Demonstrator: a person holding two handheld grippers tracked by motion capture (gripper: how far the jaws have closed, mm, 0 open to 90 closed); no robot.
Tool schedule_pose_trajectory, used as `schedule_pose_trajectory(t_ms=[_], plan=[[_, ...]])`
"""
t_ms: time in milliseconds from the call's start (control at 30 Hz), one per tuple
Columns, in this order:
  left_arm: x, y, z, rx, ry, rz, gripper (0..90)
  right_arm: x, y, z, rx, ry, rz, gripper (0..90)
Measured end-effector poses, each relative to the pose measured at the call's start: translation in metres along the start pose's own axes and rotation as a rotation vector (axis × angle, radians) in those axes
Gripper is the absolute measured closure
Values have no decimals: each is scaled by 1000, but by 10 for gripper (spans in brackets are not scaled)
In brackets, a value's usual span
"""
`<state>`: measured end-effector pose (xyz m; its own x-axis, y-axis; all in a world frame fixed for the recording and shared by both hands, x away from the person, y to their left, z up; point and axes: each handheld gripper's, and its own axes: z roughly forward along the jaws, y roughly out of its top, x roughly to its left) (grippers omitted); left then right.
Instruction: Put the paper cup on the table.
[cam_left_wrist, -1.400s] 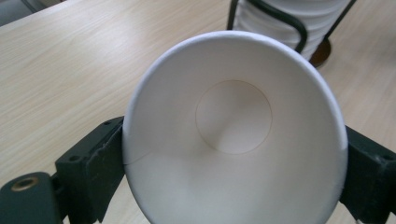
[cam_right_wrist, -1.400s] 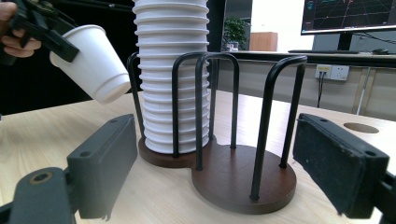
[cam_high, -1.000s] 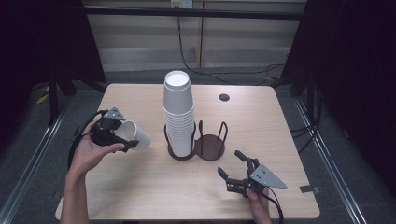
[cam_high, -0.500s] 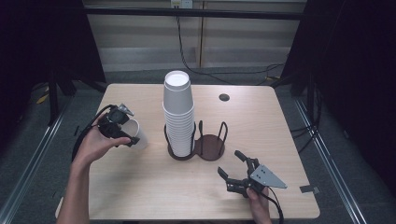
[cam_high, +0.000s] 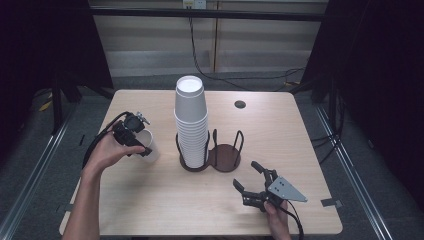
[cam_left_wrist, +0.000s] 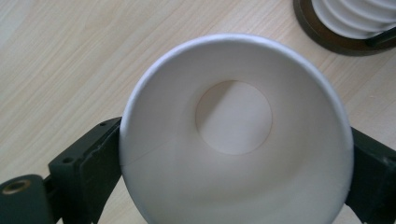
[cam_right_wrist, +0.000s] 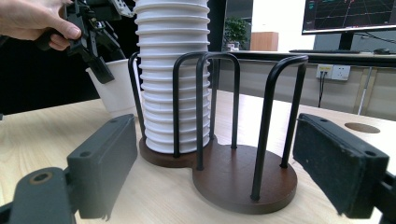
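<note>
From the high view, a white paper cup stands mouth-up on the wooden table, clamped at its rim by the left gripper, which the person's left hand grips from the outer side. To the inner side of that gripper stands a tall stack of cups in one ring of a dark two-ring holder; the other ring is empty. Nearer the person, the right gripper rests low over the table with its jaws spread wide, holding nothing, pointing toward the holder and apart from it. A small round hole sits in the tabletop beyond the holder. Grey floor and dark curtains surround the table.

In the left gripper view, the cup sits directly between the two black jaws, which press against its sides just under the rim. The camera looks straight down into it to its round base. The edge of the holder shows at the upper corner, on pale wood.

In the right gripper view, the holder stands straight ahead between the wide-open jaws, untouched. The stack fills its far ring. Beyond it, the left gripper clasps the cup. A monitor glows in the background.
</note>
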<state>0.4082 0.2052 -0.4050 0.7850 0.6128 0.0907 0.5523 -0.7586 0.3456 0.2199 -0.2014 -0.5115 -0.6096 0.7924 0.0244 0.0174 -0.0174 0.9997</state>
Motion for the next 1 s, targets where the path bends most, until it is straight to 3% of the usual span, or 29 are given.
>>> schedule_pose_trajectory(t_ms=[200,400,633,1000], plan=[[-5,7,10,27,35,24,55,0,0,0,0,0,0,134],[-8,14,11,70,35,43,53,0,0,0,0,-2,0,134],[-13,19,19,86,41,58,35,0,0,0,-1,-4,0,134],[-10,5,34,87,20,38,39,0,0,0,-1,-3,-1,136]])
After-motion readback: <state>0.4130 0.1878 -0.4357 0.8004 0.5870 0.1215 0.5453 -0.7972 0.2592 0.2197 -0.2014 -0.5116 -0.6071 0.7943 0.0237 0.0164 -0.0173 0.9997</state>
